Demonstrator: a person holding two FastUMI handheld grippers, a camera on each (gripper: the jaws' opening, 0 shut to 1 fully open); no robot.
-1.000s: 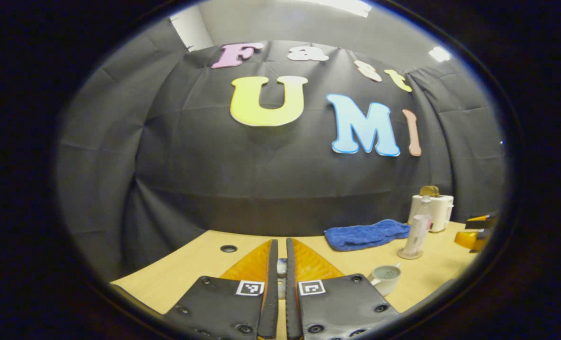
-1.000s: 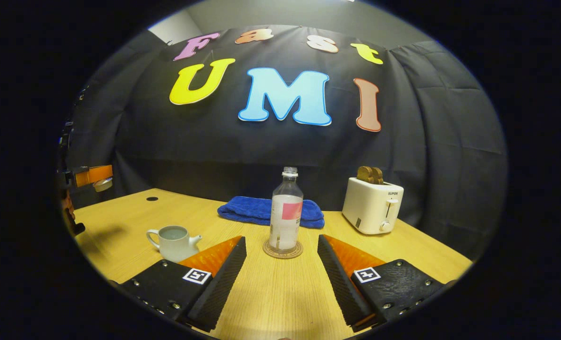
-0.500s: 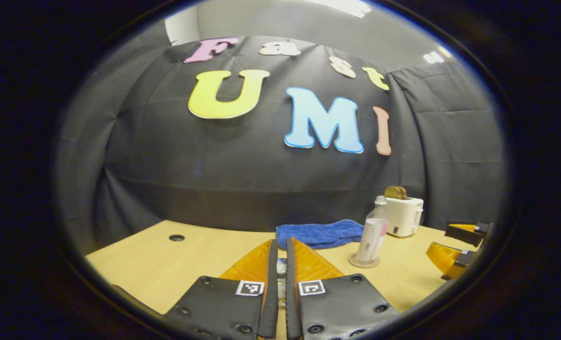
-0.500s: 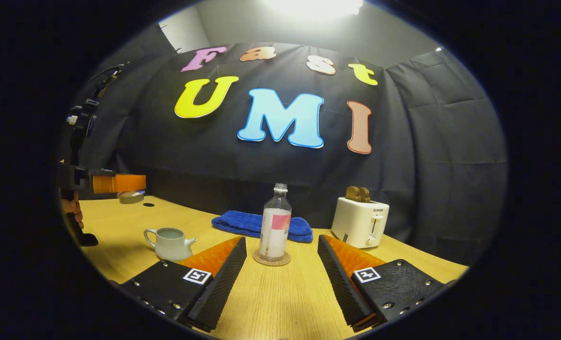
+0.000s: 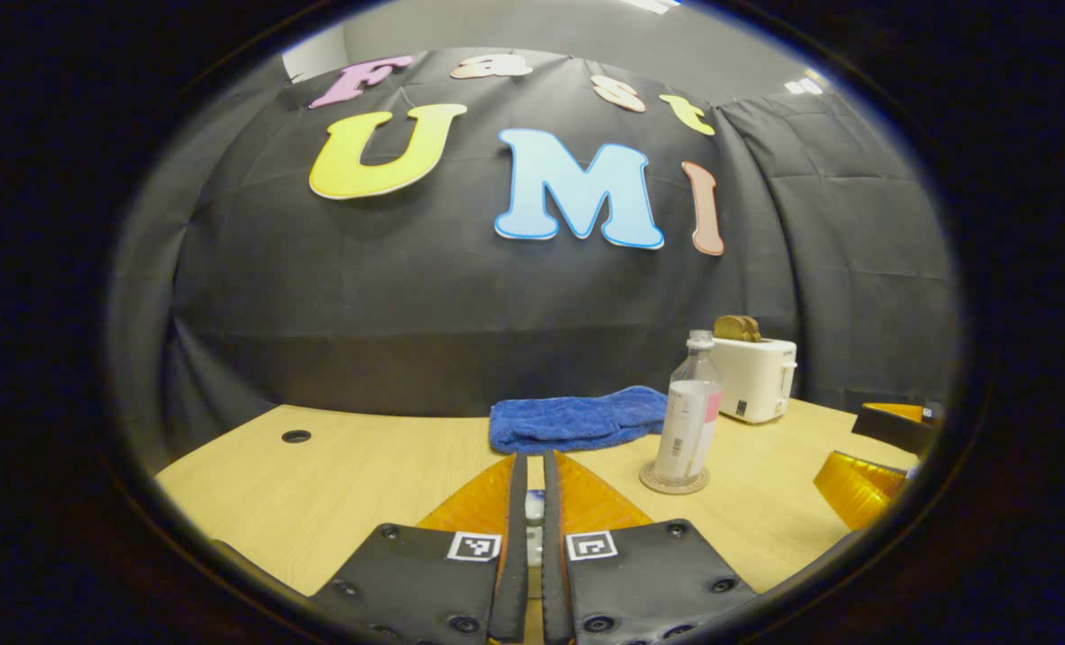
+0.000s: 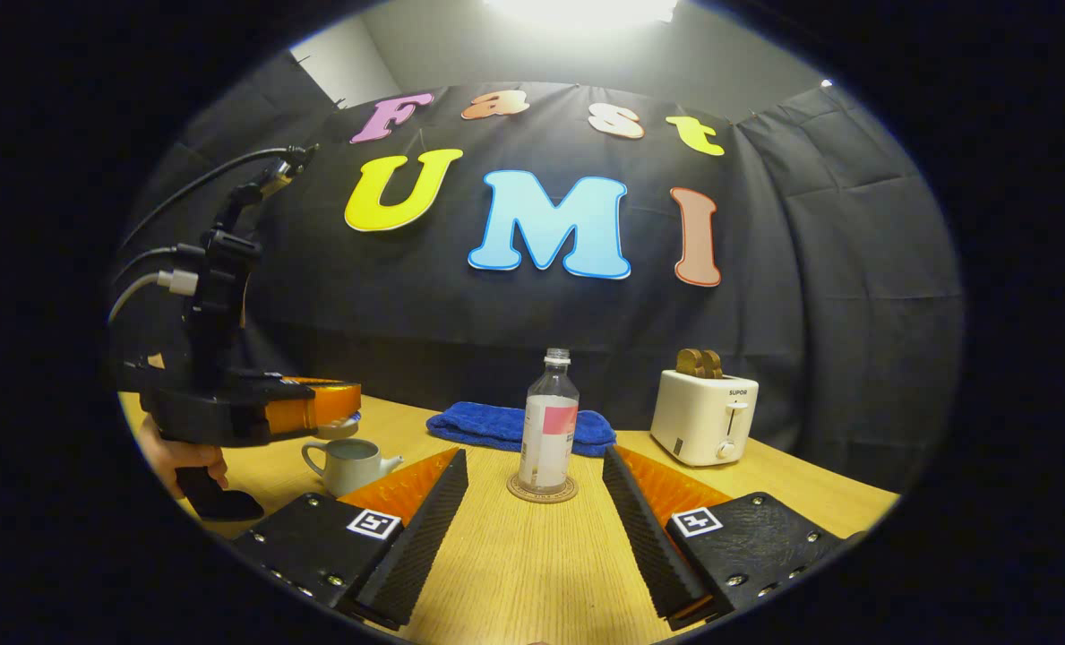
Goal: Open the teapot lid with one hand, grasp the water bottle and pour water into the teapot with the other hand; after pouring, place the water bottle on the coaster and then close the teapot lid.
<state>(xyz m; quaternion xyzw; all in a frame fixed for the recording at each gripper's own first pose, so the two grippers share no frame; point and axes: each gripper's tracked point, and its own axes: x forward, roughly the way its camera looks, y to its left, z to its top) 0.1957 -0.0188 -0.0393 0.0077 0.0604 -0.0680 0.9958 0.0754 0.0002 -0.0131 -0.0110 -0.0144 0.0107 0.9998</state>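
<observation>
The clear water bottle [image 6: 550,419] with a pink label stands uncapped on the round coaster [image 6: 542,489]. My right gripper [image 6: 534,455] is open, its fingers spread either side of the bottle and short of it. The white teapot [image 6: 350,464] sits uncovered to the left. Just above it a hand holds my left gripper [image 6: 339,412], shut on the teapot lid [image 6: 342,426]. In the left gripper view the left gripper [image 5: 533,459] is shut, with the lid's knob [image 5: 533,509] between its fingers. The bottle [image 5: 689,412] and coaster [image 5: 674,480] stand ahead to the right.
A blue towel [image 6: 514,425] lies behind the bottle. A white toaster [image 6: 707,417] with bread stands at the back right. The wooden table [image 6: 532,573] has a small round hole [image 5: 296,436] at the far left. The right gripper's fingers [image 5: 859,484] show at the right edge.
My left gripper has carried the lid sideways until it hangs just over the teapot. The bottle has stayed on the coaster, and my right gripper remains open in front of it.
</observation>
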